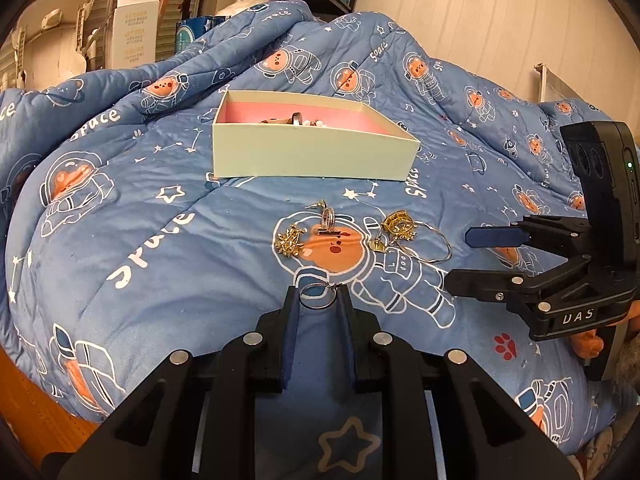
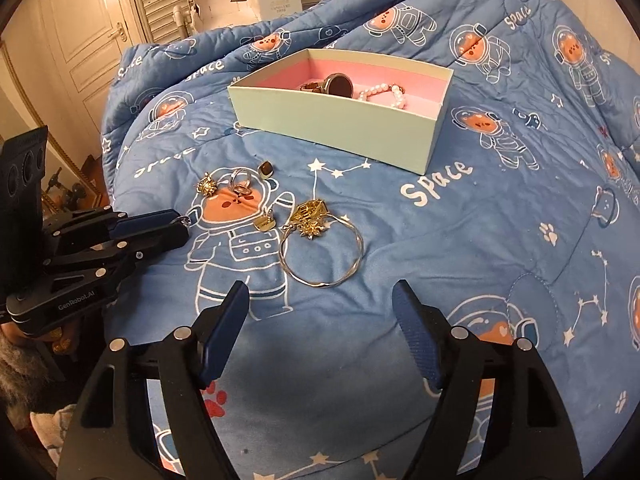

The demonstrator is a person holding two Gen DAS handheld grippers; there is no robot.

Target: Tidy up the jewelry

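L gripper (image 1: 318,300) pinching small thin silver wire ring (image 1: 318,296) at tips, just above blue quilt (image 1: 120,208) | R gripper (image 2: 320,300) spread wide, empty | ring light, slippery, I'd pinch rim | goes in pale-green pink-lined box (image 1: 312,152), well beyond

Blue quilt (image 1: 120,208) – white door (image 2: 86,36) behind.

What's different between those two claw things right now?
The left gripper has its fingers nearly together, pinching a small ring, while the right gripper stands wide open and holds nothing. The left one's tips sit beside the loose gold pieces; the right one's point at the silver bangle without touching it. Both are black with blue pads and sit low over the blue quilt.
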